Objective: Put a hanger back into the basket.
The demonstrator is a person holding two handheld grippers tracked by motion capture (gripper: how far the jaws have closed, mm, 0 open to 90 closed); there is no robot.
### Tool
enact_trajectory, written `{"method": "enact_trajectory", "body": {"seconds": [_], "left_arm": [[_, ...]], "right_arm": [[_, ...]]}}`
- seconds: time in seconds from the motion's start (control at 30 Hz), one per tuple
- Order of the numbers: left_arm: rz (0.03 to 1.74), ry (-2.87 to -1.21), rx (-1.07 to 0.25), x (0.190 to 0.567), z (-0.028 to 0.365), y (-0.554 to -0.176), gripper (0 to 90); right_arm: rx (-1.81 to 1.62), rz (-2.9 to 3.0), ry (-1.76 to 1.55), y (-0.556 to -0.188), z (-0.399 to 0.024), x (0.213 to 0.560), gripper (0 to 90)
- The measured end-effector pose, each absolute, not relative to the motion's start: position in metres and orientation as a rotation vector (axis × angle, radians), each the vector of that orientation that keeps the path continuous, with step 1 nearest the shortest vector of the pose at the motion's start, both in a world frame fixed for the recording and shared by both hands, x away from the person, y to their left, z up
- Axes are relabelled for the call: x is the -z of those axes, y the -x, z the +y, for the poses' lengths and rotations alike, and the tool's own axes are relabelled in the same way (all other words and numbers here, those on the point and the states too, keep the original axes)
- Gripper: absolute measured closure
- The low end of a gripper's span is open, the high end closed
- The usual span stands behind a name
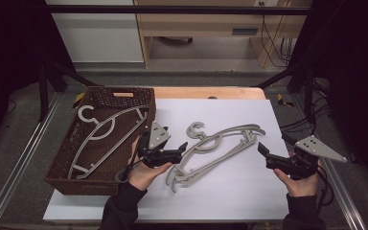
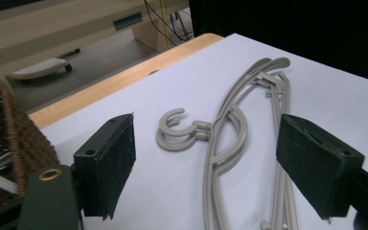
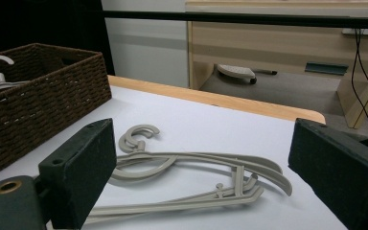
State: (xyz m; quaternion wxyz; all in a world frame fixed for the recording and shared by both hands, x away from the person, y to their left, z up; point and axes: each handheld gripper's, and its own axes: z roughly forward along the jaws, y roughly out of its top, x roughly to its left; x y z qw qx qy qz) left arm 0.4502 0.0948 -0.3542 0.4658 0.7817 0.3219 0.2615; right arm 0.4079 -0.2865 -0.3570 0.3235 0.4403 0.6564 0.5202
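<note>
Left gripper (image 1: 182, 147) jaws apart, just beside 2 stacked grey hangers (image 1: 219, 142) lying flat on the worktop (image 1: 249, 191). Right gripper (image 1: 262, 149) jaws apart, near their other end. Basket (image 1: 62, 184) at left.

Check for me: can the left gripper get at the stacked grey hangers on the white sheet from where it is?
Probably yes. The left gripper stands open beside the hangers, which lie flat on the white sheet with nothing between. The basket sits off to its other side.
</note>
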Motion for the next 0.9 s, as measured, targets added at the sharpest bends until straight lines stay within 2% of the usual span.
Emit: {"method": "enact_trajectory", "body": {"seconds": [0.37,0.57,0.8,0.9], "left_arm": [[0.812,-2.011,-0.619,0.384,0.063,-0.473,22.1],[0.852,-2.046,-0.618,0.399,0.057,-0.486,28.7],[0.906,-2.077,-0.591,0.416,0.054,-0.502,41.8],[0.914,-2.131,-0.568,0.425,0.049,-0.507,43.4]], "right_arm": [[-1.368,1.721,-1.179,-0.408,-0.291,0.356,9.1],[-1.363,1.742,-1.184,-0.409,-0.29,0.358,9.5],[-1.357,1.77,-1.186,-0.41,-0.286,0.36,10.1],[-1.352,1.778,-1.182,-0.411,-0.285,0.361,10.3]]}}
